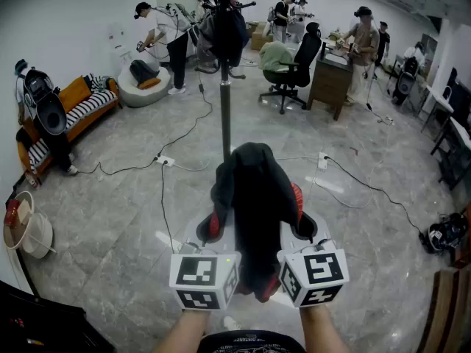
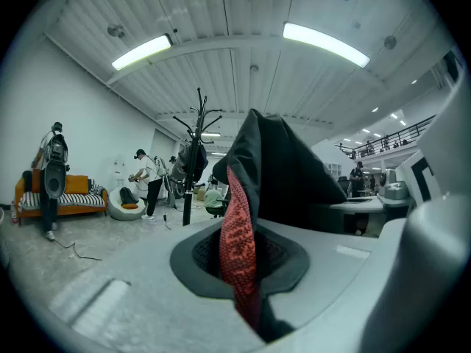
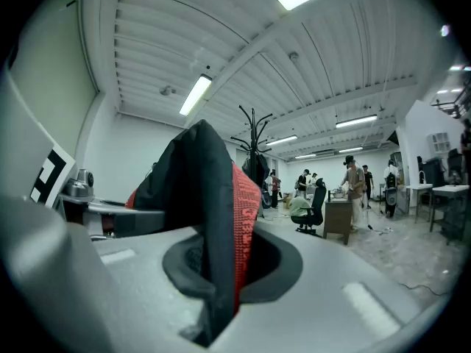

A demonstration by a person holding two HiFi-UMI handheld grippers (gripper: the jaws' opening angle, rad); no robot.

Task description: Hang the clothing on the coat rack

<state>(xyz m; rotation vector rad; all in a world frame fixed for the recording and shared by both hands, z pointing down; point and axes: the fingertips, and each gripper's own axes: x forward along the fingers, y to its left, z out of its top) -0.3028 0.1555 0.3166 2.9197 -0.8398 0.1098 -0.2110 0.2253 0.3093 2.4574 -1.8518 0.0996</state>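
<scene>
Grey marble floor [image 1: 110,219] spreads through a busy workshop, with cables trailing across it. Straight ahead stands the coat rack [image 1: 225,116], with dark clothes on its top hooks. Both forearms reach forward side by side, roughly level. A black garment [image 1: 256,197] with red trim humps up between the grippers, short of the rack. The left hand-held gripper [image 1: 212,225] and the right hand-held gripper [image 1: 302,223] each have jaws nearly closed, pinching a fold of it. By the left wall, a round basket [image 1: 16,223] holds something red.
</scene>
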